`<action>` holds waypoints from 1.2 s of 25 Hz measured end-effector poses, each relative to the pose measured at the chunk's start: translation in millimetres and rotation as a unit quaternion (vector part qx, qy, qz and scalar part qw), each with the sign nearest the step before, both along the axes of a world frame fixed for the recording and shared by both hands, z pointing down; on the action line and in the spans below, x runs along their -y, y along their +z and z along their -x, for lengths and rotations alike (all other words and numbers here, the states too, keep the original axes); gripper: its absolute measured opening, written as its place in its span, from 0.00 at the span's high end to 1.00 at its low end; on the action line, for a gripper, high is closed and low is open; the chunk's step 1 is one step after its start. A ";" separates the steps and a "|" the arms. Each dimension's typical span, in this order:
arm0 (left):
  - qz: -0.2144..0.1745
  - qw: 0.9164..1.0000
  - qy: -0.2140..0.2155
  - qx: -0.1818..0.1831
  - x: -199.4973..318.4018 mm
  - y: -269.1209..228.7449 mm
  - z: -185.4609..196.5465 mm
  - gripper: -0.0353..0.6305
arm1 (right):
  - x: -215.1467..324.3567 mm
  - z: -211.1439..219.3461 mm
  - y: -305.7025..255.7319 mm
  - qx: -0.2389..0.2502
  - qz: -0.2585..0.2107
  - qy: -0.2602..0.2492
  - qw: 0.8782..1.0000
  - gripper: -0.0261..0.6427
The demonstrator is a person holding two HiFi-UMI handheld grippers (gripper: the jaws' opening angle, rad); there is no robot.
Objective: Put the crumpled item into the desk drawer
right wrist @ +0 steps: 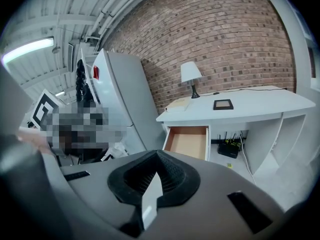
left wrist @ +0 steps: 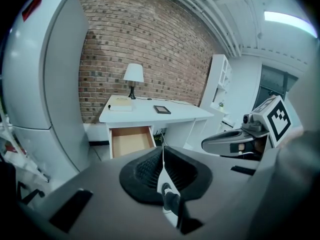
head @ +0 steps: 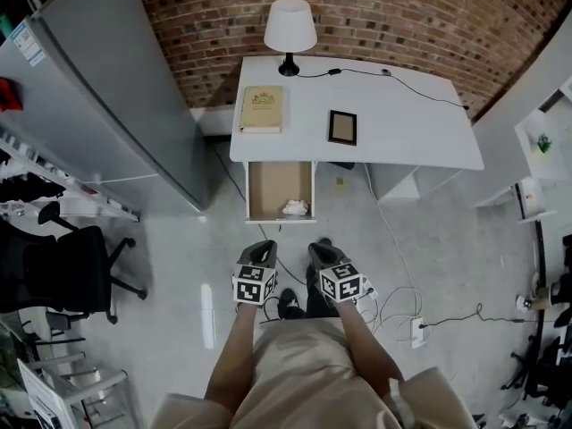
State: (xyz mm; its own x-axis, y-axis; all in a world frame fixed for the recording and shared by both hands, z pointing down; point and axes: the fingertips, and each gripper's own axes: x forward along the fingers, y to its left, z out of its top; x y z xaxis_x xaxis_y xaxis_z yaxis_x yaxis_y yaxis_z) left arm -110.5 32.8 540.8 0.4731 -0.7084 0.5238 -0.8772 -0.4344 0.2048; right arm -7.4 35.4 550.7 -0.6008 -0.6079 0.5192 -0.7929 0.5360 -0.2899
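Note:
The white desk (head: 411, 123) has its wooden drawer (head: 271, 184) pulled open toward me. A crumpled white item (head: 296, 207) lies at the drawer's front right corner. Both grippers hang side by side over the floor, a short way in front of the drawer. My left gripper (head: 261, 251) has its jaws shut with nothing between them, as the left gripper view (left wrist: 162, 151) shows. My right gripper (head: 320, 251) is likewise shut and empty (right wrist: 157, 158). In both gripper views the drawer (left wrist: 131, 140) (right wrist: 189, 141) shows its bare bottom; the crumpled item is hidden there.
On the desk stand a white lamp (head: 290, 29), a tan book (head: 261, 108) and a dark picture frame (head: 342, 126). A tall grey cabinet (head: 116, 88) stands left of the desk, a black office chair (head: 71, 275) nearer left. Cables and a power strip (head: 416, 329) lie on the floor at right.

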 end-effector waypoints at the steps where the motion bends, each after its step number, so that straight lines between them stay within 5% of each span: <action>1: -0.001 1.000 -0.001 -0.002 -2.8 0.2 0.3 0.92 | -2.3 -0.3 0.0 0.000 0.000 0.000 1.000 0.92; 15: 0.035 0.999 -0.001 -0.024 -41.9 11.9 -2.3 0.92 | -32.6 -13.2 -0.7 -0.009 0.008 0.013 1.000 0.92; 30: 0.015 0.999 -0.040 -0.022 -35.7 0.6 10.5 0.92 | -34.0 -20.0 -3.4 -0.005 -0.005 0.027 1.000 0.92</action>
State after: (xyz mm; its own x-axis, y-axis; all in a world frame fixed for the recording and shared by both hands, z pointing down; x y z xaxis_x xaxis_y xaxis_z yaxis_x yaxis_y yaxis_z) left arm -121.0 68.4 541.4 0.4383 -0.7290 0.5258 -0.8988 -0.3563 0.2552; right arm 12.6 69.4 547.3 -0.5621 -0.6448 0.5179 -0.8233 0.4957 -0.2764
